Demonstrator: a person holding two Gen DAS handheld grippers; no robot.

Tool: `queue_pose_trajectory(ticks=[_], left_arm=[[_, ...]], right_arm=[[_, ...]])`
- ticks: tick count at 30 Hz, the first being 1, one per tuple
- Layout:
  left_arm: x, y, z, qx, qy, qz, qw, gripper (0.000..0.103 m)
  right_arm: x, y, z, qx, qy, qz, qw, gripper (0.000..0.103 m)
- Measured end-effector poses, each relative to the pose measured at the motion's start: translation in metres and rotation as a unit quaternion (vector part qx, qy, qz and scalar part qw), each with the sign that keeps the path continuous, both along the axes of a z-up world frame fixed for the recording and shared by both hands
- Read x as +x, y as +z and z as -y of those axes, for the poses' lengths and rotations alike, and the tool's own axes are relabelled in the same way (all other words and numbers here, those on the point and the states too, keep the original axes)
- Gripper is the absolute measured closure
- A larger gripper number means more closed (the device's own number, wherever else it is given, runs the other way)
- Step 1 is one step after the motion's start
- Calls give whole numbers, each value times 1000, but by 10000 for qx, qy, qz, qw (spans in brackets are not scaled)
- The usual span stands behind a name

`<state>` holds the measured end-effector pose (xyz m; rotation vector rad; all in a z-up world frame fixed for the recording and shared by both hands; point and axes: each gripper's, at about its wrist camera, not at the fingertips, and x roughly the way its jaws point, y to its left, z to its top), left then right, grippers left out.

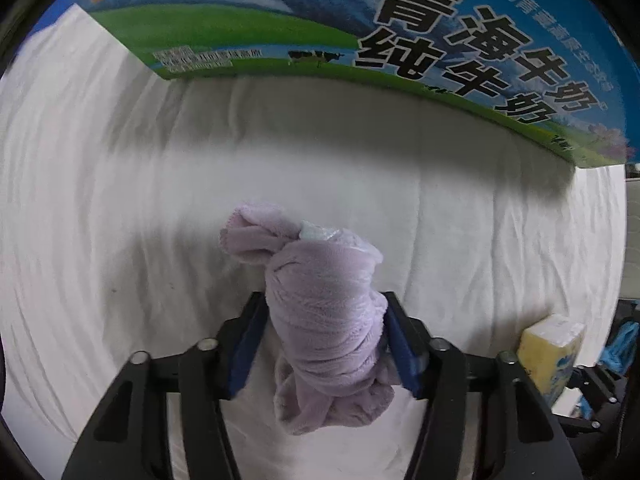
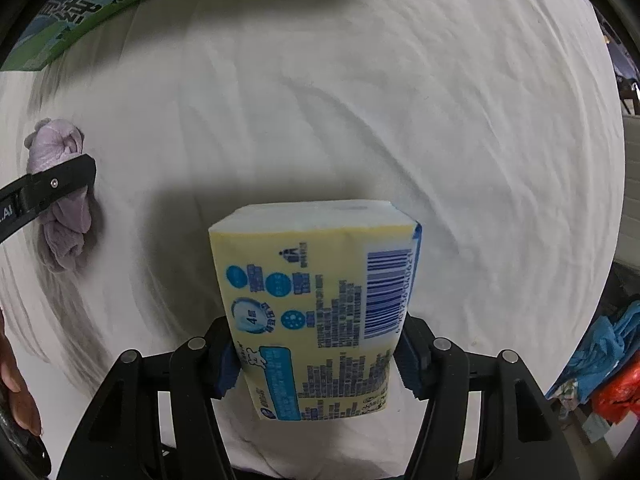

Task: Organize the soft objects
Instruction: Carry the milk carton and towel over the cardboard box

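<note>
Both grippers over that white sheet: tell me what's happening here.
A person is sorting soft items with two handheld grippers. The left gripper is clamped on a knotted lilac fleece cloth, holding it over the wrinkled white sheet. The right gripper is clamped on a pale yellow plastic-wrapped tissue pack, also over the sheet. A blue and green printed milk carton box stands at the far edge. Neither item is in it yet.

**Black Grippers with Blue Pads**

The left gripper and the right gripper are built alike: black angular fingers with cut-out slots, round silver pins at the joints, and ridged blue pads fitted inside. White lettering is printed on one finger.
</note>
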<state>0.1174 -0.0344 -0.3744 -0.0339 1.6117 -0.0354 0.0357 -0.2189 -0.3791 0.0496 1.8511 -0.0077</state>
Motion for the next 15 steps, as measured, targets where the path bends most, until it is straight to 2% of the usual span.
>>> queue_pose_trajectory(ticks=[4, 8, 15], left_arm=[[3, -4, 3, 31, 10, 99, 9999, 63], [1, 6, -23, -43, 52, 74, 9999, 65], [-26, 14, -15, -163, 33, 23, 9999, 65]], right_arm=[[-14, -1, -7, -42, 32, 75, 10000, 39], [-26, -2, -16, -89, 48, 134, 9999, 39], [-27, 8, -22, -59, -17, 170, 9998, 40]])
